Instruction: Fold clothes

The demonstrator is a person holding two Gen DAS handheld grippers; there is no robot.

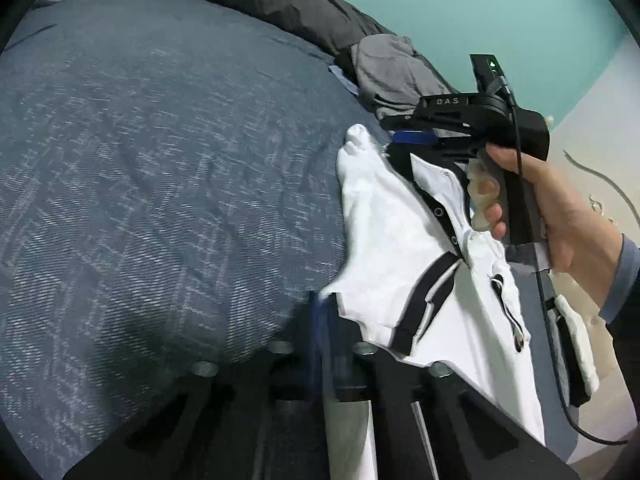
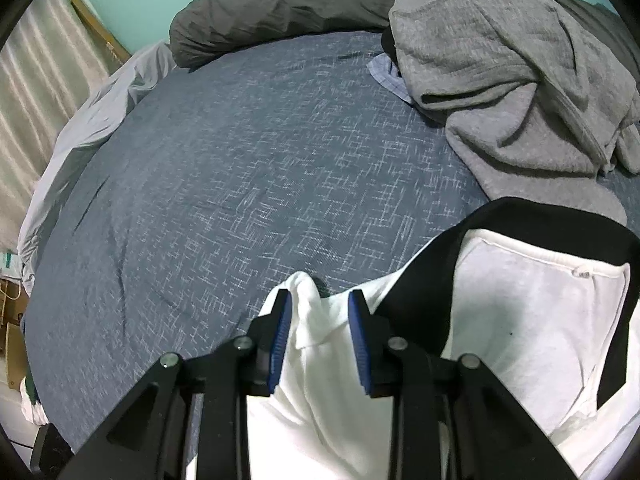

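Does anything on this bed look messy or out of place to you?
Yes. A gray hoodie lies crumpled in a heap at the far right of the blue bedspread, half covering a small pale blue cloth. The white shirt is bunched, not yet flat.

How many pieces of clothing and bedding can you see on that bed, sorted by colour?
White with black trim: 1, the polo shirt
Light grey: 1, the crumpled hoodie
Pale blue check: 1, a small garment peeking from under the hoodie
Dark grey: 1, the pillow
Blue: 1, the bedspread
Total: 5
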